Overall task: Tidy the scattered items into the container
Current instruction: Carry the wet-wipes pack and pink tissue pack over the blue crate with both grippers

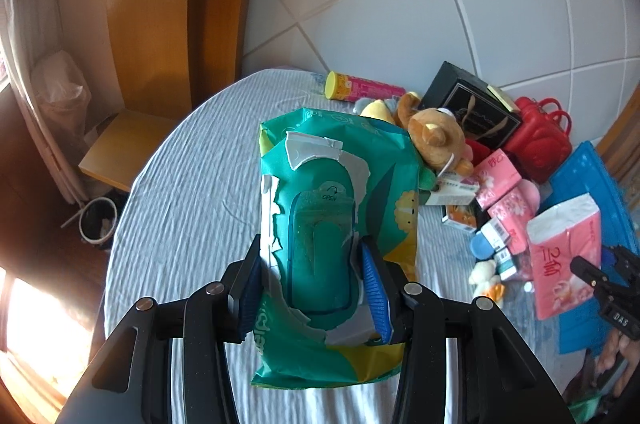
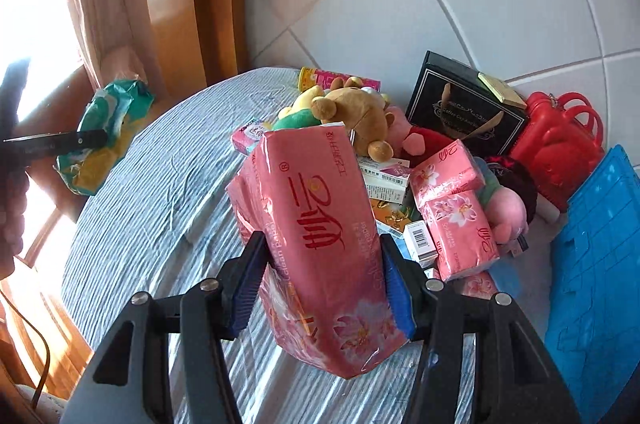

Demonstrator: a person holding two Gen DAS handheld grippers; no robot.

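My left gripper [image 1: 314, 290] is shut on a green wet-wipes pack [image 1: 340, 199] with a torn white lid sticker, held above the bed. My right gripper [image 2: 324, 284] is shut on a large pink tissue pack [image 2: 316, 228], also lifted. The tissue pack shows at the right of the left wrist view [image 1: 566, 256], and the wipes pack at the left of the right wrist view [image 2: 108, 127]. The blue container [image 2: 596, 260] lies at the far right on the bed, seen in the left wrist view too [image 1: 588, 179]. Scattered items lie heaped beside it.
The heap holds a brown teddy bear [image 2: 360, 115], small pink tissue packs [image 2: 456, 207], small boxes [image 2: 420, 236], a black gift box [image 2: 460, 107], a red plastic bag-shaped case [image 2: 560, 139] and a pink-yellow tube [image 1: 360, 87]. The striped bedsheet [image 1: 192, 183] spreads left; a waste bin [image 1: 98, 222] stands on the floor.
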